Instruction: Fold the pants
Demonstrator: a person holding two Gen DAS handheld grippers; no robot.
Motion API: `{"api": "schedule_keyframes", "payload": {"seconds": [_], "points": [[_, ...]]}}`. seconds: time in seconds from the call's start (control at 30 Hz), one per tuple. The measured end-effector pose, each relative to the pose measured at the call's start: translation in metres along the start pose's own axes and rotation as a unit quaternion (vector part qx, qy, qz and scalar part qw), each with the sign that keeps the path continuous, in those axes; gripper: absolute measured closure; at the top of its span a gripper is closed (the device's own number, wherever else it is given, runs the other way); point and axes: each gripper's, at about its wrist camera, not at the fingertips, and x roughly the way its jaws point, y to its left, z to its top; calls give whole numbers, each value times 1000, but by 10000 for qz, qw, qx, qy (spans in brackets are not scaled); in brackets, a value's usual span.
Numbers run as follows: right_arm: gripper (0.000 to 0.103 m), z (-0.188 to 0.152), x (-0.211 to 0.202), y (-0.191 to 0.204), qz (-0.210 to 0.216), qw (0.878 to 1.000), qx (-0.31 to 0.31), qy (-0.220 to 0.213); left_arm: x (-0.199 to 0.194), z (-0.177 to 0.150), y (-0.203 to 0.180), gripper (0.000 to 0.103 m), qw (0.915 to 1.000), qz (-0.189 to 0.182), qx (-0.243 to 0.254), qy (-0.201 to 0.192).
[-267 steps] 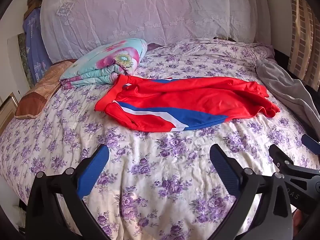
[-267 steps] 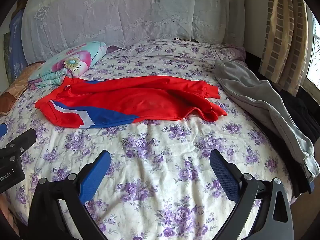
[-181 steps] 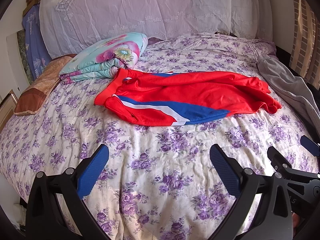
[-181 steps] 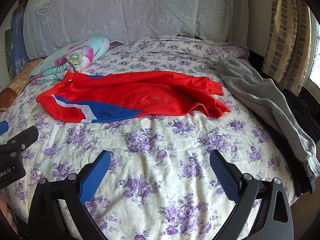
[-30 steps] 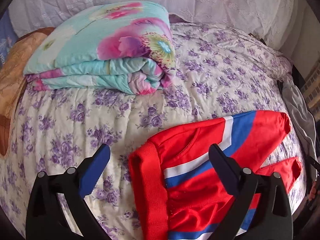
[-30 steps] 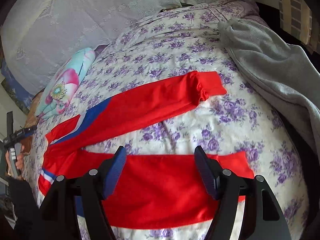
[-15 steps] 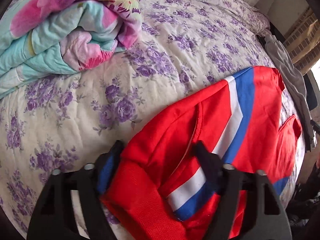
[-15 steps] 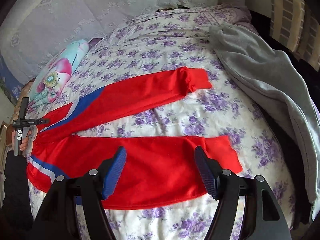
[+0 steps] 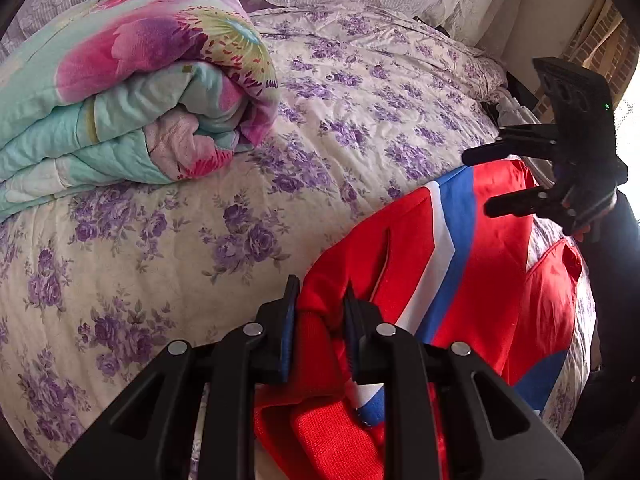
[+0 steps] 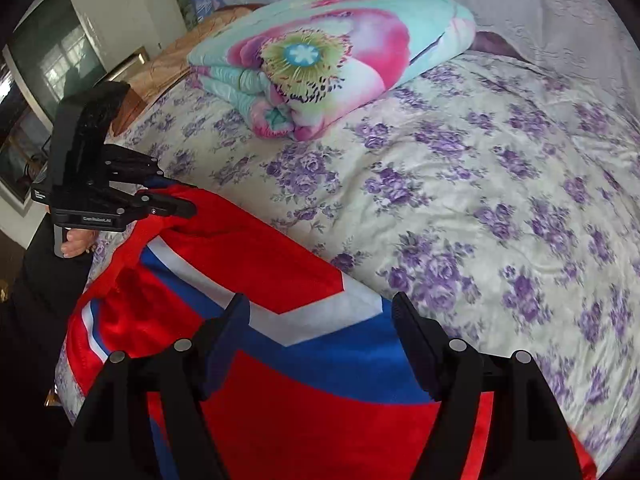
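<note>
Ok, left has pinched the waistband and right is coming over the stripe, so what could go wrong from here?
The left gripper has just closed on a bunched corner of the red pants; it may slip or lift crooked. The right gripper is open above the stripe, holding nothing. The folded quilt lies close and could crowd the fold.

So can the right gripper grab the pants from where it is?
Probably yes. The right gripper hangs open just above the pants with nothing between, while the left gripper already pinches the waistband.

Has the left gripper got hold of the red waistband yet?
Yes. The left gripper, whose jaws have just been closing, pinches a bunched fold of the ribbed red waistband of the red, white and blue pants.
</note>
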Motion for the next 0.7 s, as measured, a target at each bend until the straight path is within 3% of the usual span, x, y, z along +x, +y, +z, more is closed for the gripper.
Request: {"api": "schedule_keyframes", "payload": {"seconds": [0.23, 0.37, 0.43, 0.47, 0.57, 0.7], "points": [[29, 20, 45, -17, 496, 9966, -248, 602, -4, -1, 3, 84, 9998, -159, -47, -97], [30, 10, 71, -27, 613, 9931, -131, 989, -3, -2, 1, 84, 9999, -124, -5, -92], [70, 2, 65, -20, 778, 9932, -315, 803, -1, -2, 1, 84, 9999, -98, -22, -60], [96, -1, 62, -21, 1019, 9908, -252, 851, 0, -2, 1, 84, 9999, -95, -34, -56], [96, -8, 49, -16, 1014, 9922, -237, 692, -1, -2, -2, 84, 10000, -39, -8, -85], [96, -13, 33, -17, 643, 9975, 95, 262, -10, 0, -13, 84, 9996, 117, 107, -218]]}}
